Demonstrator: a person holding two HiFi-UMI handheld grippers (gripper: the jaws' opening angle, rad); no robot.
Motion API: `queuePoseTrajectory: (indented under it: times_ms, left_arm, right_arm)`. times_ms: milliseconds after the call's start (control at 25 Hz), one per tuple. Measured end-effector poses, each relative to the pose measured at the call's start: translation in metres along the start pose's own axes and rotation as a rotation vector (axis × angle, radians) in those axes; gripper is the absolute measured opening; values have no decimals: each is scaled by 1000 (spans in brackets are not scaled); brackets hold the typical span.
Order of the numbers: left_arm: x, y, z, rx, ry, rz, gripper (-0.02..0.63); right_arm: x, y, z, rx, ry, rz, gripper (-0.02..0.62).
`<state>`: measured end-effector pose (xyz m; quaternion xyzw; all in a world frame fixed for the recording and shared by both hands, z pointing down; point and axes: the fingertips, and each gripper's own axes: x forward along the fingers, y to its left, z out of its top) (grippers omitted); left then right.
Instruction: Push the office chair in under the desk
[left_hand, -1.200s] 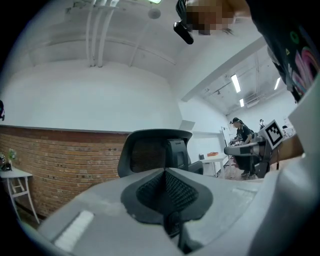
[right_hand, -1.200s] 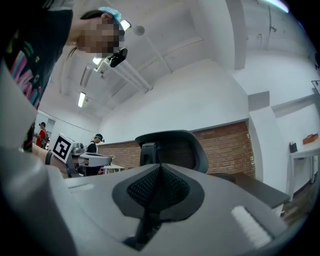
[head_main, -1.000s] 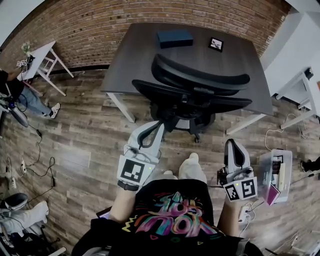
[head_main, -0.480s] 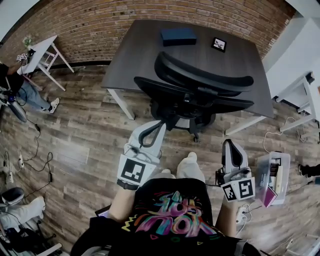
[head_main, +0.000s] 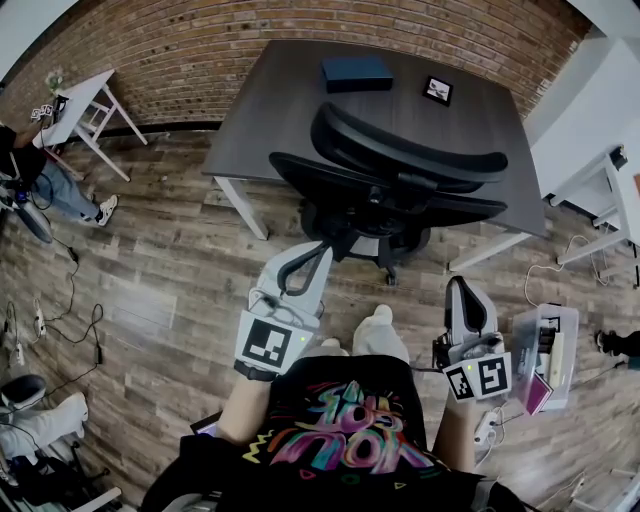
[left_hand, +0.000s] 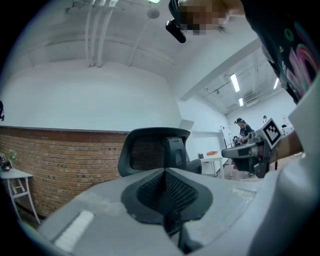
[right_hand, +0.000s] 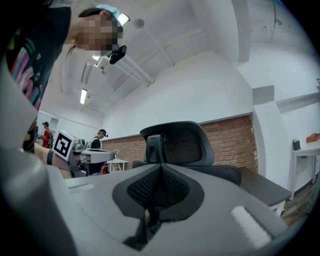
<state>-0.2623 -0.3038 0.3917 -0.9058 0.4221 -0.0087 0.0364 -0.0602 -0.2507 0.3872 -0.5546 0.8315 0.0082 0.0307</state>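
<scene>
**Chair sitting at the desk's edge, both grippers hanging clear of it**

The office chair (head_main: 400, 190) is standing right at the near edge of the desk (head_main: 280, 100), its back turned toward the person. Seen from above, its headrest and backrest are overlapping the dark desktop. Its wheeled base (head_main: 362, 243) is showing on the wooden floor just in front of that edge. The backrest is hiding how deep the seat is reaching beneath the top, so I cannot tell whether the chair is fully in.

The left gripper (head_main: 316, 254) is pointing at the chair from just short of it, and the right gripper (head_main: 461, 292) is hanging further back at the person's side. Each gripper view is showing its two jaws pressed together with nothing between them. In both views the chair is standing ahead and apart, with no contact.

Judging from this, the scene is fitting two stages. Either the chair is waiting close in for a last shove, or it is already tucked as far as it goes and the person is standing off from it.
</scene>
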Motion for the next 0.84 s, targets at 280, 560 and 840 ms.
queuePoseTrajectory:
  times_ms: [280, 560, 840]
  left_arm:
    - [0, -1, -3, 7, 6, 8, 2]
    - [1, 6, -1, 4, 0, 33, 2]
    - [-1, 6, -5, 13, 6, 43, 2]
  right_arm:
    - [5, 2, 3, -10, -5, 20, -2]
    - [15, 8, 6, -12, -13, 48, -2]
    - [14, 5, 7, -13, -16, 48, -2]
